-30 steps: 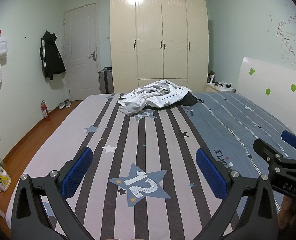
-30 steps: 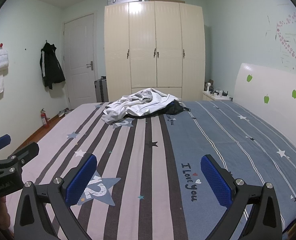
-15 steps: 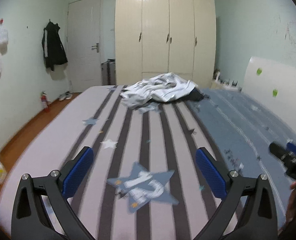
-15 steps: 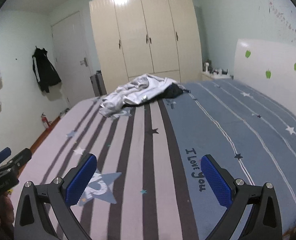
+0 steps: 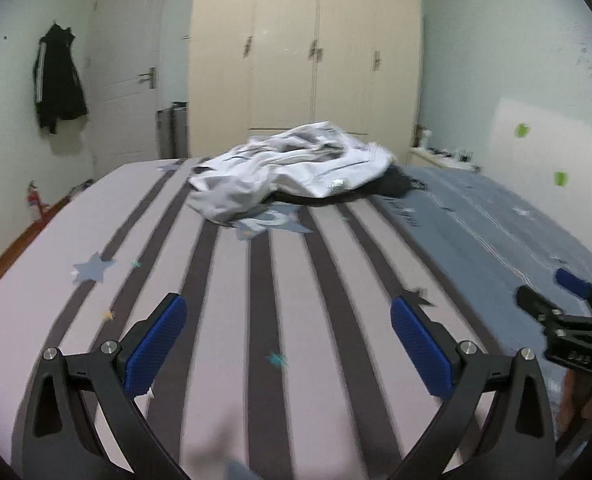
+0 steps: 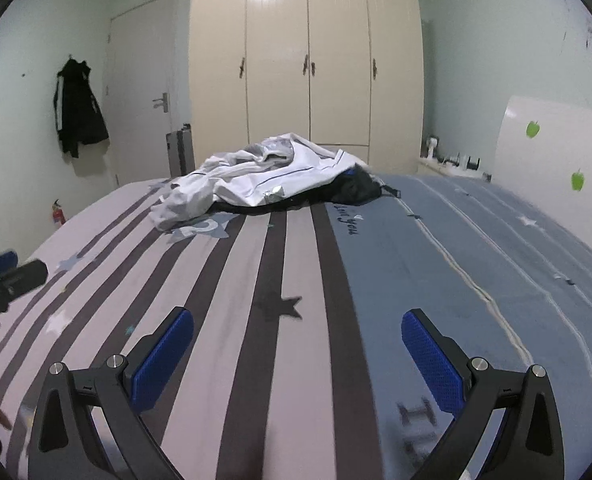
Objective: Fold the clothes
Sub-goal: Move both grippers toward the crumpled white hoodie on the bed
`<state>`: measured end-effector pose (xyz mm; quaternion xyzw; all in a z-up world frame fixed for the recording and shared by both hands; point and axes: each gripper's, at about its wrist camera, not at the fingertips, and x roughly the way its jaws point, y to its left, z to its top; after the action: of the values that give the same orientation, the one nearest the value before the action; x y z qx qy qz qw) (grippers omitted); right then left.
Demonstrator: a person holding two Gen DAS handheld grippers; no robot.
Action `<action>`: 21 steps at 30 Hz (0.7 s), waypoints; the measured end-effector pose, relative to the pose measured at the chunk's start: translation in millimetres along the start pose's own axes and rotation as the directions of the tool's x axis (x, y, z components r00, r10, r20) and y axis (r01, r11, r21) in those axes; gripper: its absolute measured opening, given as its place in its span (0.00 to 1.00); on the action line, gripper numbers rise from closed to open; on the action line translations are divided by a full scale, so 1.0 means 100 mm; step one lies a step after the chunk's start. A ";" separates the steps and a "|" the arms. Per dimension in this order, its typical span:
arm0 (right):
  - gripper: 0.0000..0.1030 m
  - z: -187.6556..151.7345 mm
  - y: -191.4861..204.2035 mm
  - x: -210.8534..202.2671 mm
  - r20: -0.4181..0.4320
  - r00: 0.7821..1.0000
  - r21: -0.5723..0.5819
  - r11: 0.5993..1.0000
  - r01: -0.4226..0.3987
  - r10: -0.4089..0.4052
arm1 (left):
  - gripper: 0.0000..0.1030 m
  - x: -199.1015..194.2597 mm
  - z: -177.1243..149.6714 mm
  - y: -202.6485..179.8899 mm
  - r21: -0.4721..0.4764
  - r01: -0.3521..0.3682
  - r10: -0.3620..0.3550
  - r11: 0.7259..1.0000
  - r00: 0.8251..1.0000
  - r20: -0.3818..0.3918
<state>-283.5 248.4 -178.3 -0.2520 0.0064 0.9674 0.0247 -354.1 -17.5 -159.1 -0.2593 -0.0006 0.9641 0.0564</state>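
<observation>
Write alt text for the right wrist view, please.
The open right claw, empty, hovers over a striped bed, facing a rumpled white garment lying on dark clothing before a cream wardrobe.

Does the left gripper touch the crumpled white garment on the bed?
Apart. In the left wrist view the left gripper is open over bare striped bedsheet, and the crumpled white garment lies farther up the bed.
</observation>
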 end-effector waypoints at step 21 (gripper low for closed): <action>0.99 1.39 0.34 3.81 -0.177 0.984 -0.050 0.998 -0.034 0.025 | 0.82 3.76 1.03 0.64 -0.023 -0.200 0.188 0.980 0.951 -0.245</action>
<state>-684.6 234.8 -243.1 -0.3370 -0.0134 0.9414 0.0031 -735.8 -37.6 -259.7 -0.3748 0.0087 0.9260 -0.0451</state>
